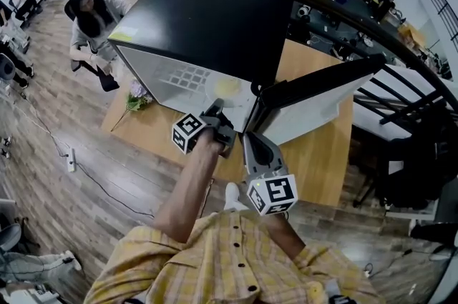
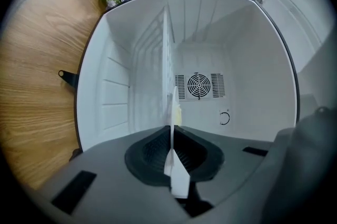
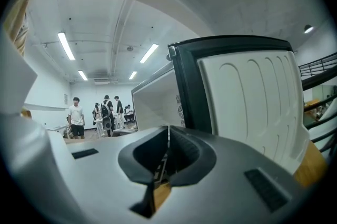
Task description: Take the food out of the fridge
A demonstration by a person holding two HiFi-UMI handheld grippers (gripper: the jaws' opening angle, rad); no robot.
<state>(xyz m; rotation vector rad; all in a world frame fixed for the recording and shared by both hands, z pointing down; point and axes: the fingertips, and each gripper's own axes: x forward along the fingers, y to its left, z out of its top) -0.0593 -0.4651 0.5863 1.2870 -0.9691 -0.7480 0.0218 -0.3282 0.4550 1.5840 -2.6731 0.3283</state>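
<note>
White plate (image 2: 179,184) pinched in left tool (image 2: 172,153), fridge (image 1: 215,23) open

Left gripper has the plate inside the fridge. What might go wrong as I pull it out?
1. The left gripper pinches the thin white plate only at its rim; it may tilt and let the pale yellow food slide off.
2. The right gripper, shut and empty, sits beside the white-lined open fridge door; a bump might swing it into the plate's way out.

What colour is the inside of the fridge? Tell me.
White; the left gripper view shows the fridge interior best.
</note>
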